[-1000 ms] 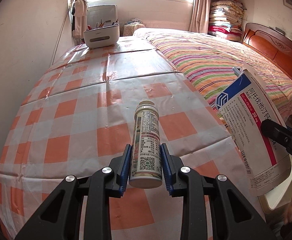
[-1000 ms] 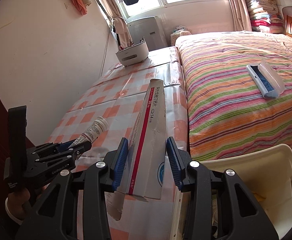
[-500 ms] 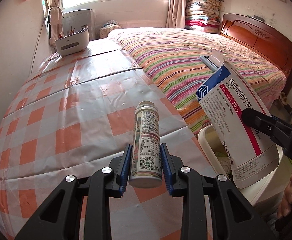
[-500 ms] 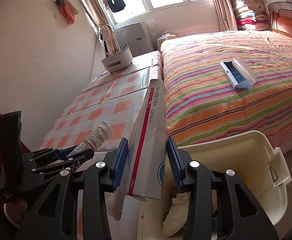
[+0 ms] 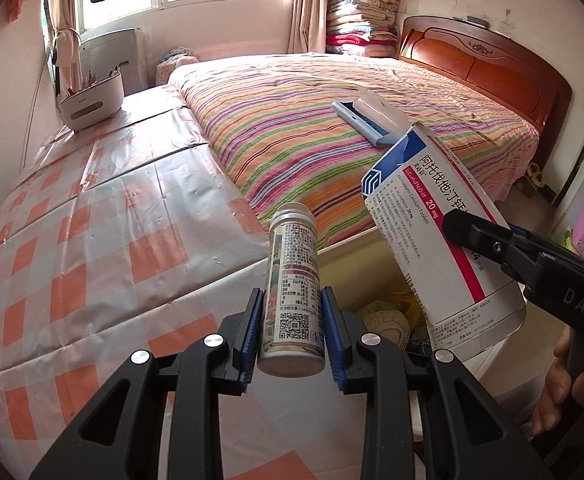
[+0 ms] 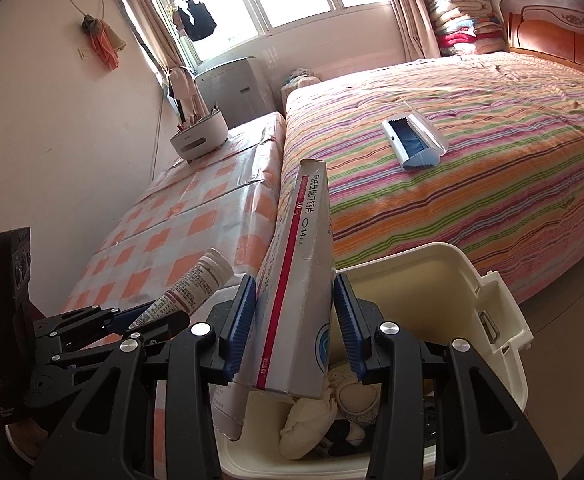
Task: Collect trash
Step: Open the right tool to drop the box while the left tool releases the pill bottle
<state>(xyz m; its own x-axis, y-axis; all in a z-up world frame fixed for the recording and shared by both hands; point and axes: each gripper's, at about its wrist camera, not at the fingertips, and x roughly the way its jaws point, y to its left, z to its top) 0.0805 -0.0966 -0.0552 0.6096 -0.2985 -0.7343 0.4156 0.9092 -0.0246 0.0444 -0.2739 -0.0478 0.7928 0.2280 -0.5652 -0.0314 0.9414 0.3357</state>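
Observation:
My left gripper (image 5: 291, 332) is shut on a small white pill bottle (image 5: 292, 280) with a printed label, held in the air over the table's right edge. My right gripper (image 6: 295, 330) is shut on a flat white medicine box (image 6: 300, 280) with a red stripe and blue logo. That box (image 5: 440, 240) also shows in the left wrist view, at the right. Under both sits a cream plastic trash bin (image 6: 488, 304), its lid open, with crumpled tissues (image 6: 312, 420) inside. In the right wrist view the bottle (image 6: 196, 284) and the left gripper (image 6: 152, 318) appear at the left.
A table with an orange-and-white checked plastic cover (image 5: 92, 240) lies left of the bin. A bed with a striped blanket (image 5: 332, 140) lies behind, with a white-and-blue brush (image 5: 368, 120) on it. A white desk organiser (image 5: 92, 100) stands at the table's far end. A hand (image 5: 560, 392) holds the right gripper.
Both grippers have swung right, from over the table towards the bin, which now lies under them. Both grips are unchanged.

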